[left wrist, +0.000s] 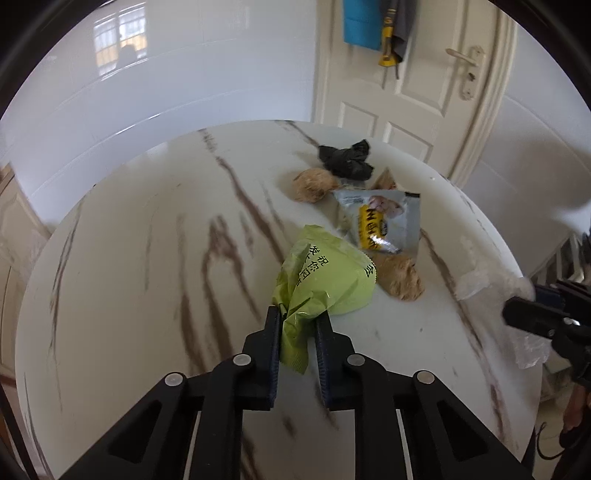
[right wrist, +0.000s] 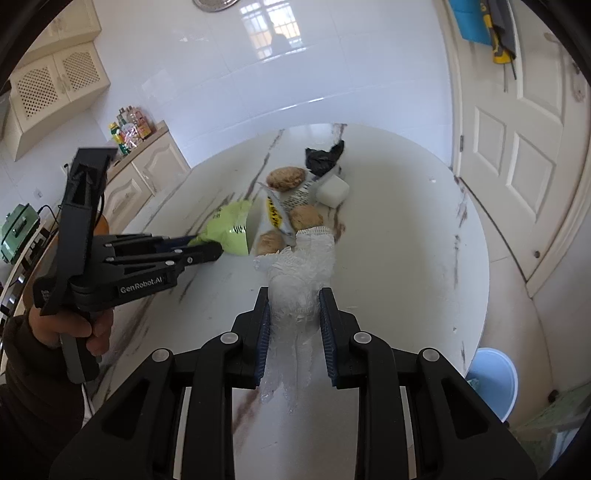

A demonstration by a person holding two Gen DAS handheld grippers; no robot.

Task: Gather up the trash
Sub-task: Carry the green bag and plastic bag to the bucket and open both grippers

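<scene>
The green wrapper [left wrist: 325, 280] lies on the table [left wrist: 129, 277], near the front of the trash pile, and the left gripper [left wrist: 297, 321] pinches its crumpled near end between both fingers. No earlier look is given, so only the pinch itself can be told. The rest of the wrapper puffs out past the fingertips and rests on the table top. Just right of it lies a brown lump [left wrist: 400, 278], and a silver snack packet [left wrist: 384, 221] lies partly on top of that lump. Farther back sits a second brown lump [left wrist: 312, 184], and behind it a crumpled black bag [left wrist: 347, 158]. From the right wrist view a white block [right wrist: 332, 190] shows beside the black bag. The right gripper [right wrist: 295, 306] pinches a clear plastic bag [right wrist: 299, 273], which stands up between its fingers and hangs down under them. That bag is near the right side of the pile, close to the brown lumps. A hand [right wrist: 85, 332] in a dark sleeve holds the left gripper's handle. The table is round and white with brown streaks. Behind it is a white door [left wrist: 413, 92], with a blue cloth [left wrist: 360, 22] hanging on it. A blue bucket [right wrist: 495, 380] stands on the floor at the right of the table.
</scene>
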